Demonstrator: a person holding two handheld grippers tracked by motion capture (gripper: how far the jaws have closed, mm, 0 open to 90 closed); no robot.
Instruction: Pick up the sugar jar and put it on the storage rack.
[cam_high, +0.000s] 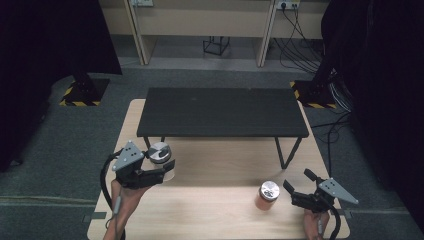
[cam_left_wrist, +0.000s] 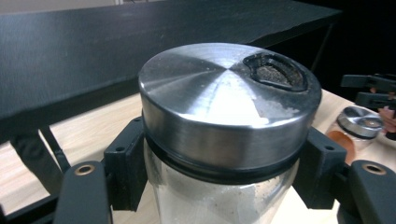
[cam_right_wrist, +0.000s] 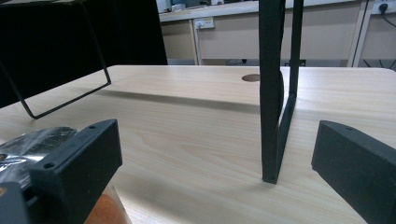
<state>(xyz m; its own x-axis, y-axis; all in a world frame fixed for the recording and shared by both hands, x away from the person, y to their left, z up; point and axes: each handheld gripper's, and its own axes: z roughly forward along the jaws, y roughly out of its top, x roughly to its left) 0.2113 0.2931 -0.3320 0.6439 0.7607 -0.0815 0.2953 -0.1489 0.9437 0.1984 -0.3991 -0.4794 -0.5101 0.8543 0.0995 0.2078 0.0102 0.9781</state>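
Two shaker jars with brushed-metal lids were in the scene, along with two grippers and one black wire-legged shelf (cam_high: 222, 112) that stood on the wooden surface (cam_high: 215, 210). The left gripper (cam_high: 167, 169) had its fingers clamped on the glass body of the white-powder shaker jar (cam_left_wrist: 224, 135), one pad on each side just under the lid, and the jar sat raised off the surface near the shelf's left front leg. The orange-spice shaker jar (cam_high: 268, 195) stood on the surface, just beside the right gripper (cam_high: 298, 183) but outside its gap. The right gripper's fingers stood apart with nothing between them.
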